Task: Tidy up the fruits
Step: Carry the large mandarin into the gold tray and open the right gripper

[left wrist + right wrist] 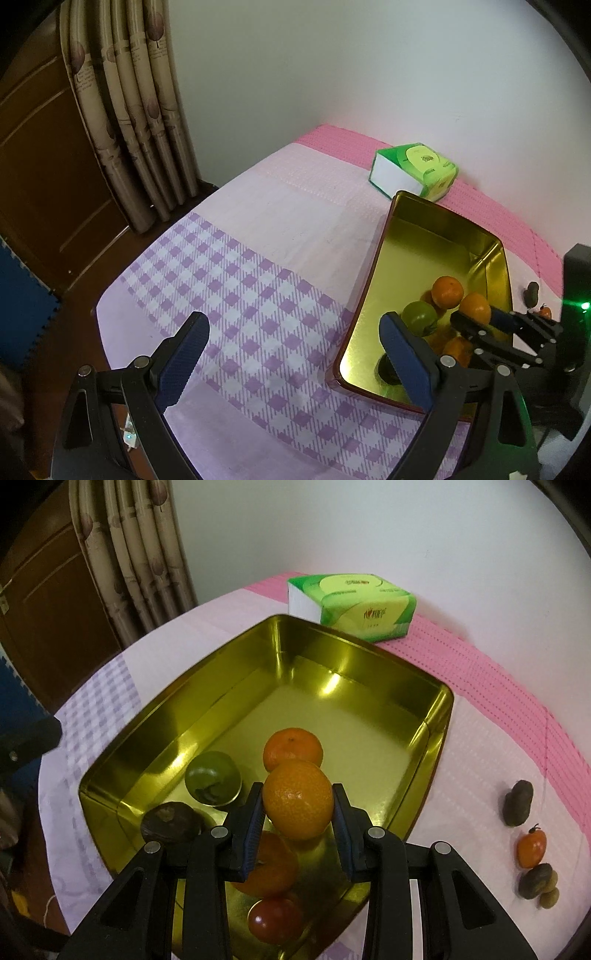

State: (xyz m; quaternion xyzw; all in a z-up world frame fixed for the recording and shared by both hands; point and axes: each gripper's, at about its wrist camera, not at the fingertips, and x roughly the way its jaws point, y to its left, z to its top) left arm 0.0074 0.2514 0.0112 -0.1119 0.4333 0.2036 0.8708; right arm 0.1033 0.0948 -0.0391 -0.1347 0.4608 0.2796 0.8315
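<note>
Orange (298, 799): clamped in my right jaws (298, 812) over the gold tin (369, 657) | my left jaws (295, 354) gape wide, empty, above the desk (258, 236)

Left gripper (295, 354) angled downward, jaws wide apart, right gripper (298, 805) angled downward, jaws clamped.

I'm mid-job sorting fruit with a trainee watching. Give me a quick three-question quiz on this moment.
1. True or false: the right gripper holds an orange over the gold tin.
2. Which stands wide open with nothing between its jaws? A. left gripper B. right gripper
3. Fill in: behind the tin lies a green ____ pack.

Key: 1 true; 2 A; 3 tissue.
</note>
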